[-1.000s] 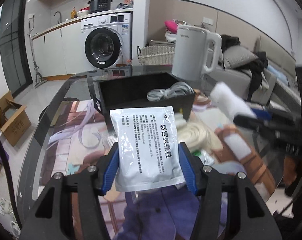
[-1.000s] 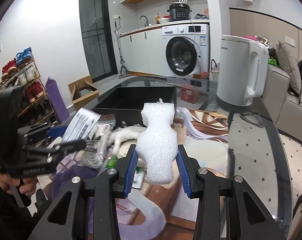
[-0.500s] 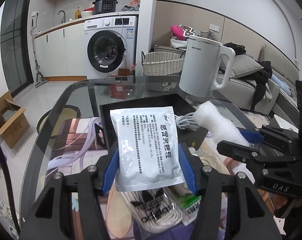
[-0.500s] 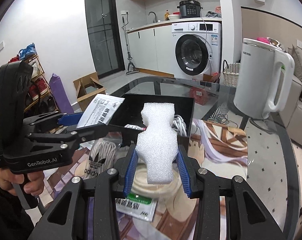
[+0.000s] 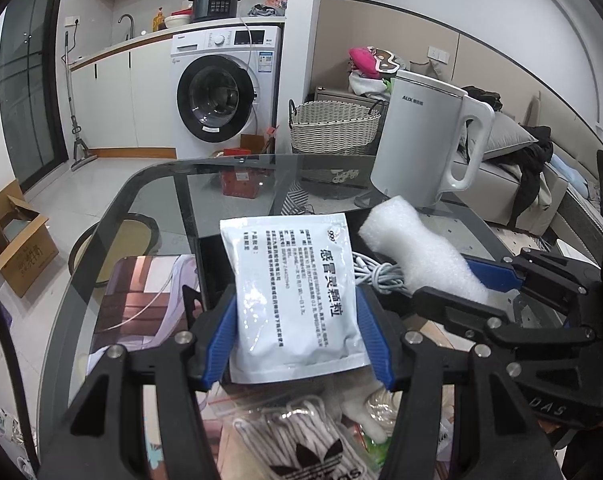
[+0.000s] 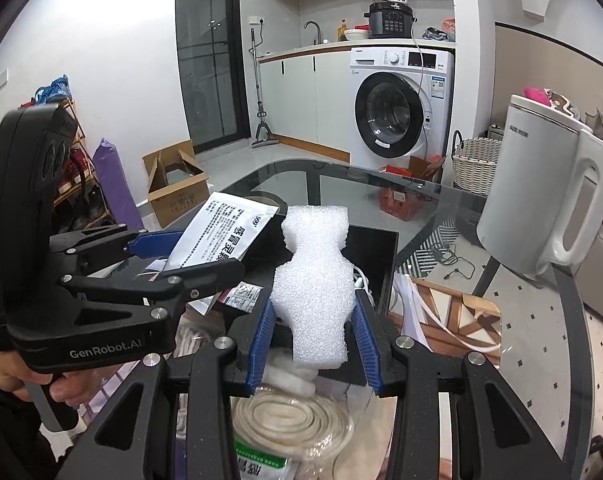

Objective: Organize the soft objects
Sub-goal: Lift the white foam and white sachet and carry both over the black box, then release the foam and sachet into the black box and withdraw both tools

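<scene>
My left gripper (image 5: 297, 340) is shut on a white printed sachet (image 5: 293, 296), held upright just in front of a black bin (image 5: 209, 264). My right gripper (image 6: 313, 340) is shut on a white foam piece (image 6: 313, 280), also over the near edge of the black bin (image 6: 375, 256). In the left wrist view the foam piece (image 5: 417, 256) and right gripper (image 5: 489, 292) reach in from the right. In the right wrist view the sachet (image 6: 225, 236) and left gripper (image 6: 173, 256) come in from the left. A coiled white cable (image 5: 377, 272) lies inside the bin.
Below the grippers on the glass table (image 5: 237, 184) lie bagged shoelaces (image 5: 301, 440), a bagged cream rope coil (image 6: 289, 420) and a green-labelled packet (image 6: 261, 464). A white kettle (image 6: 541, 196) stands at the back right. A hand (image 6: 25, 384) holds the left gripper.
Both grippers have moved forward over the table toward the black bin, each keeping its hold. The bin and kettle now look nearer, and the two grippers sit closer side by side.
</scene>
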Action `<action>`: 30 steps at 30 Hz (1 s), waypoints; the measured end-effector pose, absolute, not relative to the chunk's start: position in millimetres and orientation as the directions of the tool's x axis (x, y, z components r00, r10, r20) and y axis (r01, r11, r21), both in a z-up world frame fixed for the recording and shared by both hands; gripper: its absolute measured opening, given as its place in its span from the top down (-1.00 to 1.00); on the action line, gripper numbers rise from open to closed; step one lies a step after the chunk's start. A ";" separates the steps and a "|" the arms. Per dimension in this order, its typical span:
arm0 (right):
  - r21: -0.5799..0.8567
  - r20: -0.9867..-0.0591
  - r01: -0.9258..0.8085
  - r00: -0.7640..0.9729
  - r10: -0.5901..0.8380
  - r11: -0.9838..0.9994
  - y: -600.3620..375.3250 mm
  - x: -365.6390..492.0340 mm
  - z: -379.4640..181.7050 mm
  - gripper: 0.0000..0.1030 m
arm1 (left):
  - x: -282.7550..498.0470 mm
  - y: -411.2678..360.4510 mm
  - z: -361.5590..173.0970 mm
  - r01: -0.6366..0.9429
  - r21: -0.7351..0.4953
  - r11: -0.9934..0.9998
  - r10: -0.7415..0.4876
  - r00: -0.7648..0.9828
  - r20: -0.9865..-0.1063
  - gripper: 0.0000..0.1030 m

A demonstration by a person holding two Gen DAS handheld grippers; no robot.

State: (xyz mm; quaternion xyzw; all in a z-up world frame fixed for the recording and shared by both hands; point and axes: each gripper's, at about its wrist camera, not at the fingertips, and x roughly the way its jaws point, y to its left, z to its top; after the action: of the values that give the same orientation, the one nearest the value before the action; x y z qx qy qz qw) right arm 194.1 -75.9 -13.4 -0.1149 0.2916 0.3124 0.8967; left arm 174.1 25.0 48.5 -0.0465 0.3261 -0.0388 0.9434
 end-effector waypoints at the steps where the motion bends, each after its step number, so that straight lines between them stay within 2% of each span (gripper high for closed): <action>1: -0.030 -0.591 -0.625 0.640 0.491 0.780 -72.9 196.8 -13.9 0.24 | 175.5 26.2 48.0 0.041 -0.114 0.993 -0.103 0.784 -0.613 -0.10; 4: -0.045 -0.569 -0.629 0.655 0.498 0.776 -67.2 203.4 -12.8 0.24 | 183.0 28.0 45.4 0.033 -0.119 0.992 -0.100 0.779 -0.619 -0.10; 6: -0.070 -0.559 -0.627 0.668 0.490 0.776 -65.3 204.9 -12.0 0.12 | 185.3 29.0 44.1 0.028 -0.119 0.992 -0.097 0.779 -0.620 -0.10; 14: -0.071 -0.563 -0.601 0.683 0.466 0.796 -77.5 202.5 -12.6 0.09 | 187.3 28.7 38.7 0.035 -0.115 0.993 -0.100 0.774 -0.625 -0.11; 16: -0.073 -0.562 -0.598 0.686 0.463 0.798 -81.7 200.2 -11.8 0.01 | 189.2 28.1 36.7 0.031 -0.114 0.993 -0.096 0.770 -0.630 -0.18; 19: -0.075 -0.557 -0.593 0.692 0.460 0.802 -87.4 197.1 -9.7 0.00 | 189.5 28.3 35.1 0.013 -0.112 0.994 -0.081 0.772 -0.631 -0.47; 22: -0.072 -0.548 -0.584 0.700 0.457 0.808 -93.3 192.7 -8.1 -0.20 | 185.6 30.8 37.6 0.001 -0.123 0.992 -0.077 0.787 -0.613 -0.73; 24: -0.063 -0.536 -0.580 0.706 0.462 0.812 -99.2 188.3 -6.5 -0.43 | 181.4 30.2 38.7 -0.003 -0.114 0.994 -0.067 0.792 -0.607 -0.89; 27: -0.044 -0.525 -0.572 0.711 0.469 0.819 -109.8 181.4 -4.3 -0.67 | 171.4 27.7 40.9 0.001 -0.076 0.997 -0.045 0.806 -0.590 -0.98; 30: -0.021 -0.525 -0.566 0.707 0.473 0.824 -119.4 174.0 -4.5 -0.80 | 163.0 26.7 43.6 0.011 -0.065 0.998 -0.047 0.810 -0.585 -1.00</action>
State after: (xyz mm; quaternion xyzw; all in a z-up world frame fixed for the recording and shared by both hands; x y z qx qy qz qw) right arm 174.0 -119.4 -4.5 -0.0905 0.2578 0.2825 0.9195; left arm 163.0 26.7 43.6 -0.0293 0.3082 -0.0151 0.9508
